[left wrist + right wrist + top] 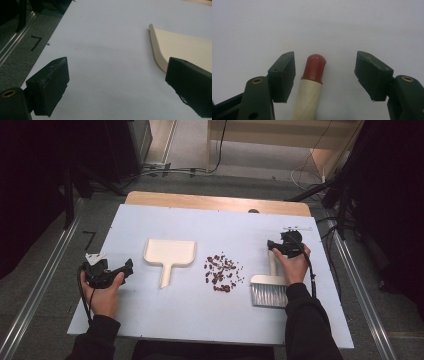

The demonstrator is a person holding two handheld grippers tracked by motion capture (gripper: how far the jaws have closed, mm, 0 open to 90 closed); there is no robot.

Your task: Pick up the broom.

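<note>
Between the wide right hand-held gripper [325,75] jaws, brush handle [310,87] with red tip; left hand-held gripper [117,85] wide too.

My right hand [291,265] hides most of the cream brush handle [272,265]; the scattered dark red crumbs [222,272] beside it are too small to identify.

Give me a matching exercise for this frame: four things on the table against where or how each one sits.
Things:
1. dustpan
2. crumbs
3. brush
4. left gripper

States:
A. handle tip between open jaws
B. open over bare table, left of the dustpan
C. scattered between dustpan and brush
D. flat, handle toward the person

Pairs: 1-D, 2-C, 3-A, 4-B
</note>
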